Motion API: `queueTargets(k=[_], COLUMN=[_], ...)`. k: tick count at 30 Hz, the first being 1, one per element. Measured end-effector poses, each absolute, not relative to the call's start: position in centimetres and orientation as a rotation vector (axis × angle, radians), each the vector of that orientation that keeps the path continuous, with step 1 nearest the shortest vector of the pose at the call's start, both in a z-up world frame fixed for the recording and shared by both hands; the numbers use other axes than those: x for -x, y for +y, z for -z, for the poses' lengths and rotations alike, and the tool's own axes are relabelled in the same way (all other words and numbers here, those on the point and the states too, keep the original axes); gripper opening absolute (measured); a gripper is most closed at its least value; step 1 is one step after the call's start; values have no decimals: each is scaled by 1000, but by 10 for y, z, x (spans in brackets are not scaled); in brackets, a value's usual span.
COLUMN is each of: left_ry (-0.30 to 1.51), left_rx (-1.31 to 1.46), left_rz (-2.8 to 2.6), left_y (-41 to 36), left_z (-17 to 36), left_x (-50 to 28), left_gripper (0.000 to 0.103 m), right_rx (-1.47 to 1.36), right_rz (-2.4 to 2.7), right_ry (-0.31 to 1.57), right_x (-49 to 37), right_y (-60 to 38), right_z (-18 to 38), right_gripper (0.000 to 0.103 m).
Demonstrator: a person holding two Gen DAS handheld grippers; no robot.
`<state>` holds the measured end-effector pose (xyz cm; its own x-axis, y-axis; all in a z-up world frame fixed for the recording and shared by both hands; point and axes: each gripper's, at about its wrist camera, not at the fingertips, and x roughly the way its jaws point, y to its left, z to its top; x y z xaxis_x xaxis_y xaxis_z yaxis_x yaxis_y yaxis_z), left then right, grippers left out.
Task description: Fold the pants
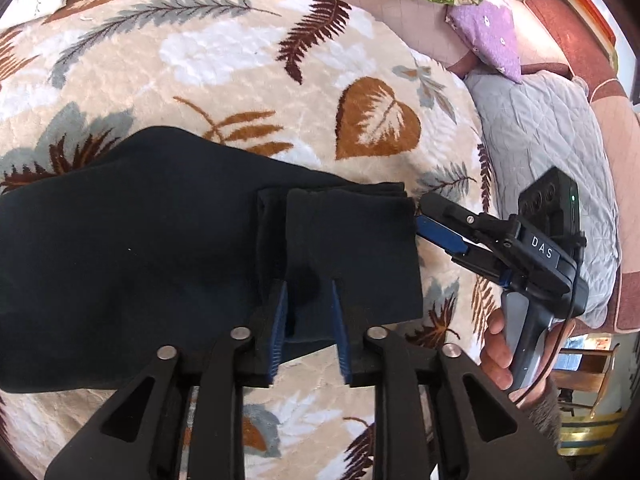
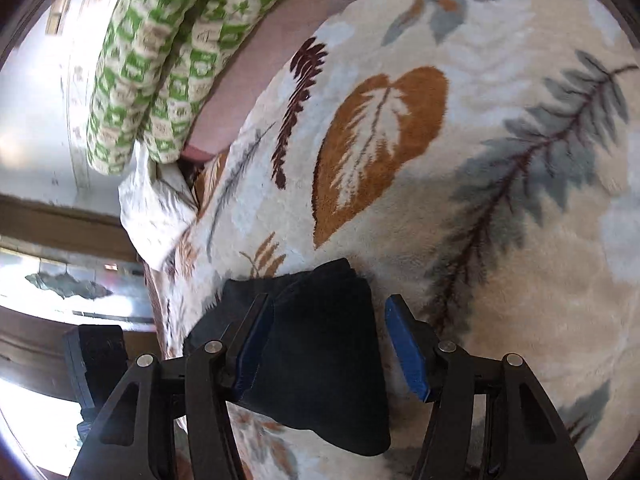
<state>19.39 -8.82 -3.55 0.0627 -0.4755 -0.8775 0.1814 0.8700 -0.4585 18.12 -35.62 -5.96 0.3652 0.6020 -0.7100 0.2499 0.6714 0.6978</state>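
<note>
Black pants folded on a leaf-print blanket.
Left gripper slightly parted over cloth; only the right wrist view shows the right gripper well apart.

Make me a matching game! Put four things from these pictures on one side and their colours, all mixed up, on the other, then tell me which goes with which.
Things:
1. pants
2. small pillow
3. quilted pillow
4. big heart-shaped leaf on the blanket

Colours:
A. grey
B. brown and white
C. black
D. purple

Pairs: 1-C, 2-D, 3-A, 4-B
</note>
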Motion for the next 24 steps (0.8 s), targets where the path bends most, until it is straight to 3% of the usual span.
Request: queueTargets(k=[4, 6, 9, 10, 11, 12, 15, 18, 21, 24], left_ry=[1417, 1428, 1435, 1419, 1402, 1384, 1354, 1294, 1349, 1330], left_rx=[214, 222, 213, 209, 214, 220, 237, 196, 207, 212], left_rz=[508, 535, 520, 502, 488, 478, 460, 385, 362, 353], left_y=[-93, -98, -108, -108, -107, -106, -102, -103, -105, -105], left_z=[43, 49, 58, 59, 58, 57, 50, 46, 64, 68], left_x=[-197, -197, -193, -191, -189, -188, -183, -182, -187, -186], left_gripper=[21, 30, 31, 31, 24, 10, 5, 5, 5, 6], right_rx=[-809, -831, -803, -776, -751, -718, -601, -553, -500, -411], right_rz=[-298, -317, -324, -324, -339, -349, -359, -361, -328, -293], right_ry=[1257, 1255, 1283, 1283, 1283, 1280, 1286, 1229, 1262, 1266], right_x=[-176, -172, -180, -183, -185, -187, -193, -195, -200, -199], right_y=[-354, -357, -352, -350, -346, -343, -331, -329, -323, -319], right_z=[66, 70, 77, 77, 77, 76, 67, 53, 61, 72], right_gripper=[61, 61, 59, 50, 39, 28, 18, 17, 18, 29])
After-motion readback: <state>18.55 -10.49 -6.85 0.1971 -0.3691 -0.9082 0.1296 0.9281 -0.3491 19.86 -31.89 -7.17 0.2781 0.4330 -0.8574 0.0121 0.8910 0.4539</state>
